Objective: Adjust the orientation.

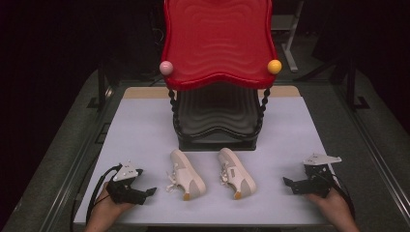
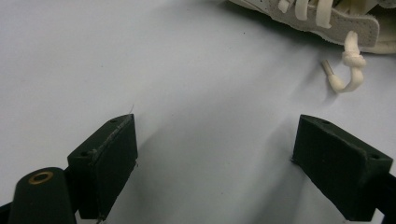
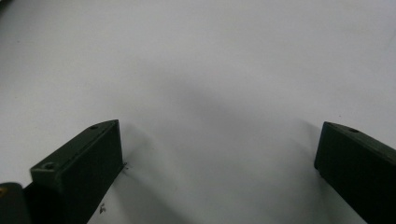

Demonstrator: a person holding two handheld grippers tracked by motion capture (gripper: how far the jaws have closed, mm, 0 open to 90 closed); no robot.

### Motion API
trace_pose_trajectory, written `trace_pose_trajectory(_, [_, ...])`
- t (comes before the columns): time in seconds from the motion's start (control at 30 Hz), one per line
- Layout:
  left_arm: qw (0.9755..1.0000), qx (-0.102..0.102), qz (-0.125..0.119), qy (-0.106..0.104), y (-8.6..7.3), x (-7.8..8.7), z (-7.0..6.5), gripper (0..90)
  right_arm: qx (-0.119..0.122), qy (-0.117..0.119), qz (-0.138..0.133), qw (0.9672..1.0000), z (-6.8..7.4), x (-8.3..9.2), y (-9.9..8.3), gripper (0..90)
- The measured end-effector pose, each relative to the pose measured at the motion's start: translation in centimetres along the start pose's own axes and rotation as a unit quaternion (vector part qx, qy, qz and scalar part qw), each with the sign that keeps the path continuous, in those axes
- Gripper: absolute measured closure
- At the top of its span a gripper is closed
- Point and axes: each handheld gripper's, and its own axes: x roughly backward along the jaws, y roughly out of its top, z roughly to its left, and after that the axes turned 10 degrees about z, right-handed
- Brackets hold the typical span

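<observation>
1. High view: two cream shoes lie side by side on the worktop [image 1: 145, 130], just in front of the rack's [image 1: 217, 77] black base. Left shoe [image 1: 187, 181] and right shoe [image 1: 236, 179] are near each other but apart, both with their orange-tipped ends toward the person.
2. Rack taken as landmark: red wavy tray on top, a pink ball [image 1: 166, 67] and a yellow ball [image 1: 274, 66] at its front corners, a dark lower shelf beneath. The pair sits squarely before it, so I judge the shoes are staged for lifting onto it.
3. Left tongs [image 1: 151, 191] rest low on the worktop, left of the shoes and farther from the rack, tips aimed at the left shoe. Jaws stand wide, nothing between them.
4. Left gripper view: bare worktop between the jaws; the left shoe's side and a knotted lace end [image 2: 348, 70] lie ahead at upper right, not touched.
5. Right tongs [image 1: 286, 182] mirror this on the right of the shoes, tips aimed at the right shoe. Right gripper view: jaws wide, holding nothing, bare worktop ahead.
6. Judgement: symmetric ready pose, one tool per shoe; no grasp begun.
</observation>
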Motion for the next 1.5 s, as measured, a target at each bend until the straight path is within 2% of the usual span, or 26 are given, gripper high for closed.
trace_pose_trajectory(0.43, [1.0, 0.004, 0.007, 0.004, 0.2, 0.1, -0.3, 14.6, 0.0, 0.0, 0.0, 1.0, 0.0, 0.0, 0.0, 0.2])
trace_pose_trajectory(0.6, [1.0, -0.003, -0.002, -0.007, 0.5, 0.5, -0.9, 15.1, 0.0, 0.001, 0.001, 1.0, 0.0, 0.0, 0.0, 0.2])
trace_pose_trajectory(0.73, [0.9997, -0.011, -0.016, -0.016, 0.8, 0.8, -1.4, 21.4, 0.0, 0.001, 0.001, 1.0, 0.0, 0.0, 0.0, 0.2])
trace_pose_trajectory(0.77, [0.9993, -0.022, -0.019, -0.025, 1.2, 0.8, -1.8, 22.7, 0.0, 0.001, 0.002, 1.0, 0.0, 0.0, 0.0, 0.2])
trace_pose_trajectory(0.8, [0.9993, -0.022, -0.019, -0.025, 1.2, 0.8, -1.8, 23.5, 0.0, 0.001, 0.002, 1.0, 0.0, 0.0, 0.0, 0.2])
trace_pose_trajectory(0.87, [0.9983, -0.033, -0.027, -0.04, 1.8, 0.6, -2.5, 23.9, 0.0, 0.001, 0.002, 1.0, 0.0, 0.0, 0.0, 0.2])
trace_pose_trajectory(0.97, [0.9973, -0.048, -0.03, -0.047, 2.4, 0.4, -3.3, 25.1, 0.0, 0.001, 0.002, 1.0, 0.0, 0.0, 0.1, 0.2])
trace_pose_trajectory(1.1, [0.9961, -0.058, -0.032, -0.058, 3.0, -0.2, -4.0, 25.5, 0.0, 0.001, 0.002, 1.0, 0.0, 0.0, 0.0, 0.2])
trace_pose_trajectory(1.23, [0.9955, -0.062, -0.031, -0.064, 3.8, -0.9, -4.5, 27.3, 0.0, 0.001, 0.002, 1.0, 0.0, 0.0, 0.0, 0.2])
trace_pose_trajectory(1.5, [0.9971, -0.05, -0.017, -0.055, 5.1, -2.2, -5.1, 30.0, 0.001, 0.001, 0.002, 1.0, 0.0, 0.0, 0.0, 0.2])
